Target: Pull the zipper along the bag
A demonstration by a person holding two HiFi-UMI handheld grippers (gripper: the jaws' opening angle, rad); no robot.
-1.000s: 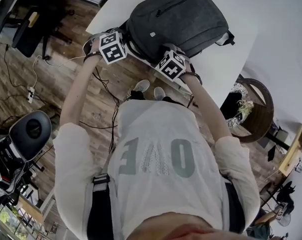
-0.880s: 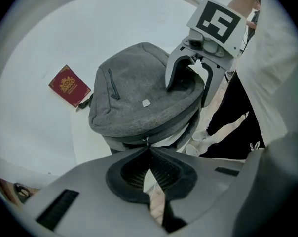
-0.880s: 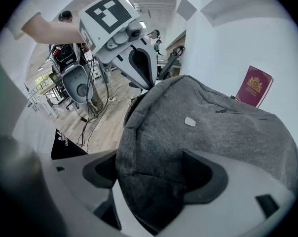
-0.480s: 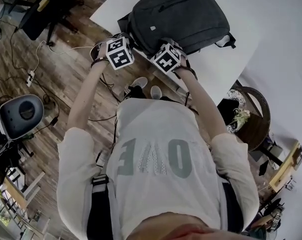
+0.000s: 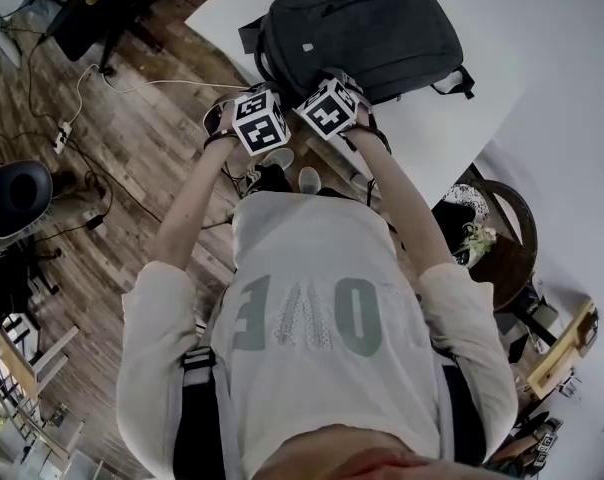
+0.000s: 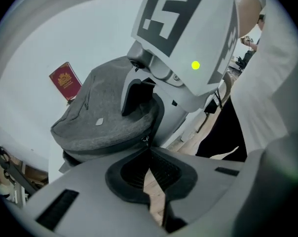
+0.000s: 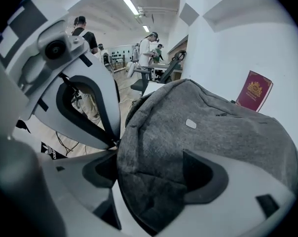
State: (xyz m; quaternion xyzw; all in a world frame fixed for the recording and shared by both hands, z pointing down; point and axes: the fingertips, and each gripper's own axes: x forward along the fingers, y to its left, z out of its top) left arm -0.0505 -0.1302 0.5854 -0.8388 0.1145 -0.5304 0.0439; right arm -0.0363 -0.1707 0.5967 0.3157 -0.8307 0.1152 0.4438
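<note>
Up at the top of the head view, a grey bag (image 5: 367, 28) lies flat on a white table (image 5: 422, 128), its near edge facing the person. A small metal zipper pull (image 6: 145, 139) sits on that near edge. The left gripper (image 6: 148, 147) has its jaws pressed together, with the tips pinching the zipper pull. Just beside it, the right gripper (image 7: 154, 177) clamps a thick fold of the bag's grey fabric, which fills the space between its pads. Both grippers point steeply down at the bag's edge, and their marker cubes nearly touch. Behind the bag, a red booklet (image 7: 254, 91) stands upright against the white wall. Below the table is a wooden floor (image 5: 112, 148). Several people (image 7: 144, 53) stand far off in the room.
</note>
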